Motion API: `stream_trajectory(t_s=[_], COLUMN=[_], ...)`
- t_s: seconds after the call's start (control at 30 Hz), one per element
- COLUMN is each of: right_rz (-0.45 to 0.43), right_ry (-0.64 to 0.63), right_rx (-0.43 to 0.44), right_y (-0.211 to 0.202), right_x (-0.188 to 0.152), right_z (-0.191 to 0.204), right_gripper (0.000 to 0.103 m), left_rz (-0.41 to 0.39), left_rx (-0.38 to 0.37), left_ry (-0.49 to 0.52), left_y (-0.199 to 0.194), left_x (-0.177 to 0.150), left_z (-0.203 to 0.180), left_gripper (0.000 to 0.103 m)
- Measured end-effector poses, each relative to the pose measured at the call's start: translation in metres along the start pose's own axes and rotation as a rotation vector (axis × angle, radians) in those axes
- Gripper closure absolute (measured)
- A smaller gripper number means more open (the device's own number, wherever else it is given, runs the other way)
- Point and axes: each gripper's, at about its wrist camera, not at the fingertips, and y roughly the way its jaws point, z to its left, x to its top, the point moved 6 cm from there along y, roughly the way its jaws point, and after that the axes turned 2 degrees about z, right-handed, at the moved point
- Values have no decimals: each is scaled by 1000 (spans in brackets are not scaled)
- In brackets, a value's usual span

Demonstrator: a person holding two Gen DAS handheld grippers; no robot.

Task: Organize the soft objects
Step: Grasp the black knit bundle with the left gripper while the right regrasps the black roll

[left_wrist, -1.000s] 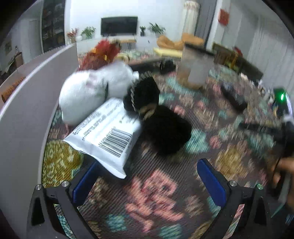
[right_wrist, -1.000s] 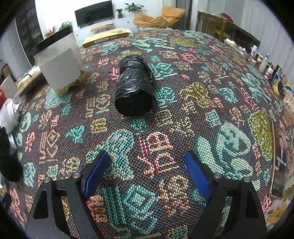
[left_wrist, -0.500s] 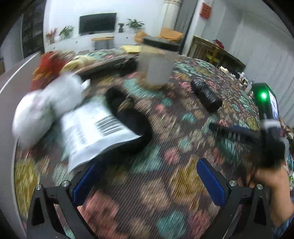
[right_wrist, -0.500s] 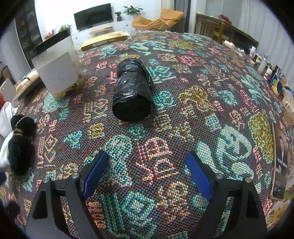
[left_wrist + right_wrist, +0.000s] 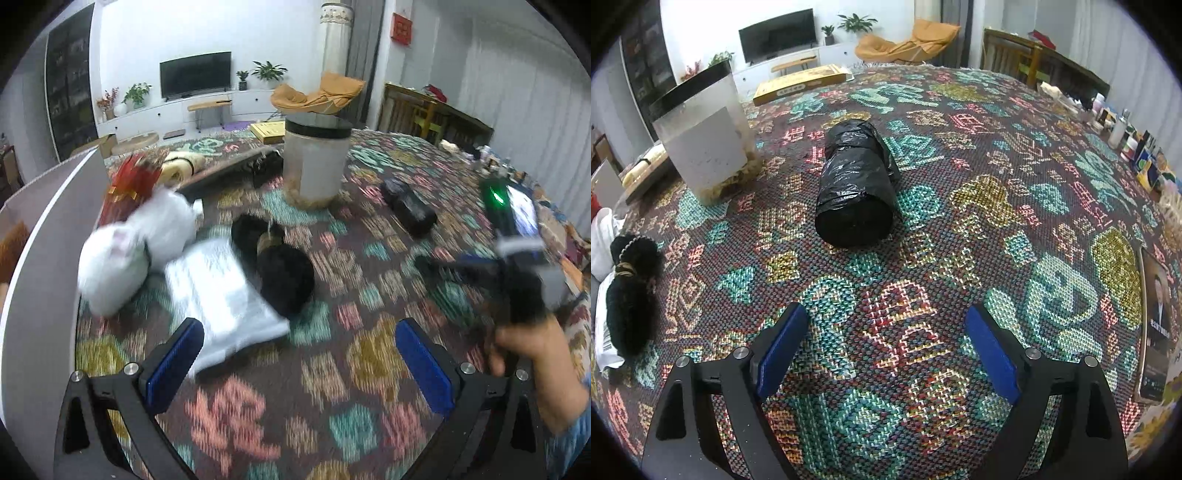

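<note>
A black plastic-wrapped roll [image 5: 855, 188] lies on the patterned cloth ahead of my open, empty right gripper [image 5: 882, 345]; it also shows in the left wrist view [image 5: 408, 206]. A black fuzzy soft piece [image 5: 280, 269] lies beside a white mailer bag [image 5: 225, 299] and a white stuffed bundle [image 5: 129, 247], ahead and left of my open, empty left gripper [image 5: 299, 358]. The fuzzy piece also shows at the left edge of the right wrist view [image 5: 628, 295]. The right gripper appears in the left wrist view [image 5: 443, 264], held by a hand.
A frosted container with a black lid [image 5: 705, 144] stands at the back left. A grey panel [image 5: 37, 266] borders the table's left side. A yellow flat box [image 5: 799, 83] lies far back. Small bottles and boxes [image 5: 1134, 144] line the right edge. A red item [image 5: 131, 181] sits behind the white bundle.
The left wrist view has swung and pulled back, so the soft pile sits farther ahead and the right gripper shows more. The right gripper has edged closer to the black roll.
</note>
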Motion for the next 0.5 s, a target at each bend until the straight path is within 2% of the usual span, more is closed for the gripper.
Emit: stream_trajectory(t_s=[0.2, 0.23, 0.27, 0.33, 0.37, 0.43, 0.5], right_rz=[-1, -5, -13, -64, -110, -158, -142], right_ry=[1, 8, 18, 59, 81, 89, 75], right_rx=[2, 9, 20, 102, 169, 194, 190], right_y=[-1, -2, -3, -17, -29, -43, -43], right_x=[0, 1, 1, 6, 10, 22, 47], right_z=[0, -1, -2, -6, -10, -16, -19], right_gripper=[13, 13, 14, 14, 14, 14, 14], left_rz=[92, 123, 160, 210, 199, 192, 185], left_rx=[124, 151, 172, 217, 235, 237, 245], left_ry=[-33, -13, 6, 41, 60, 68, 70], left_y=[58, 70, 79, 99, 100, 105, 109], left_x=[35, 37, 36, 34, 35, 39, 44], left_z=[12, 10, 9, 8, 7, 7, 8], left_gripper=[3, 5, 13, 16, 17, 18, 34])
